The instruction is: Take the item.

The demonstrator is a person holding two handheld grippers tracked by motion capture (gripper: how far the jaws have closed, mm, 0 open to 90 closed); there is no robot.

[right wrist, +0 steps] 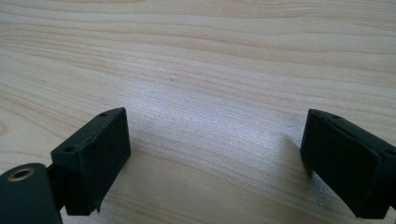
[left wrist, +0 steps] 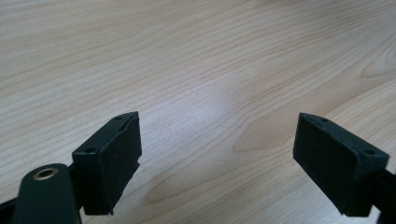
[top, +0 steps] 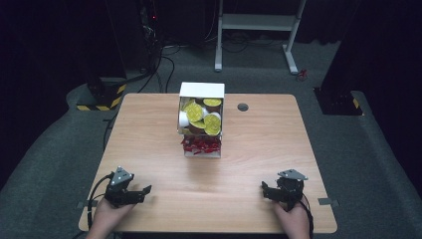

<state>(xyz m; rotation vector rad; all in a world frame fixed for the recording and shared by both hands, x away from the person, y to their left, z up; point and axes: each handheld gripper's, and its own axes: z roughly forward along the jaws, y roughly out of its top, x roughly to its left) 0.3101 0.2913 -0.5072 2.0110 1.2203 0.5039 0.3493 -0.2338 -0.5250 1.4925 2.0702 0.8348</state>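
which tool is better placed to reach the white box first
Neither clearly, perhaps the left. Both rest open at the near table edge, the white box midway beyond. The left tool already points inward toward it; the right tool points left across the table.

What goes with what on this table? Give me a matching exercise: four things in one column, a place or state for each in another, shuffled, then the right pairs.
Things:
1. left gripper
2. right gripper
3. white box
4. red packets

Places or states:
A. stands at the table's middle, holding yellow-lidded cups
B. open, near the table's front right edge
C. lie in the box's lower front compartment
D. open, near the table's front left edge

Pairs: 1-D, 2-B, 3-A, 4-C
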